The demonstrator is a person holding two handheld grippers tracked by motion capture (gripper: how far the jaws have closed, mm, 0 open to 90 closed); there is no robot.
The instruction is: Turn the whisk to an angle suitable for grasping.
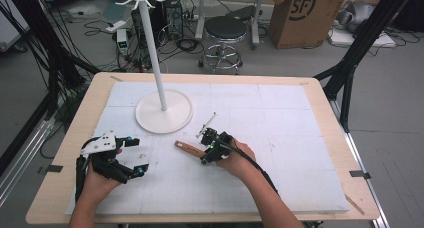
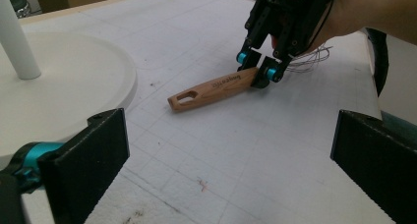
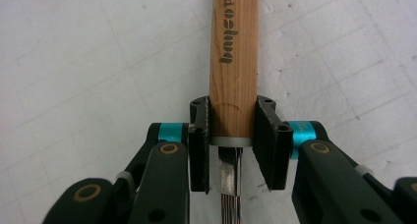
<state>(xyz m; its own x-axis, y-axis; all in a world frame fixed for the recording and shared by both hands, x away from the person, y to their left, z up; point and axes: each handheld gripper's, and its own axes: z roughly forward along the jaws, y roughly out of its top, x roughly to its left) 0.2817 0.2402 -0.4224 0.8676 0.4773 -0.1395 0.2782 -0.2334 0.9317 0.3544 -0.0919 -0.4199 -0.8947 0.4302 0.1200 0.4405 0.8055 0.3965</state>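
White foam covers the desk [image 1: 320, 95], with lots of bare room near its front edge. Nearest me, my left gripper [image 1: 131, 157] rests with jaws spread and nothing in them. My right gripper [image 3: 231, 145] pinches the whisk [image 2: 216, 87] by its wooden handle, near the metal collar, mid-desk. It looks light and stiff; the wires may bend. Farther back stands the white rack [image 1: 163, 104].

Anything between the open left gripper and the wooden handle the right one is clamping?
Nothing visible. In the left gripper view, bare white foam board lies between the left gripper and the wooden-handled whisk. The right gripper is shut on its far end; the white round stand base sits off to the side.
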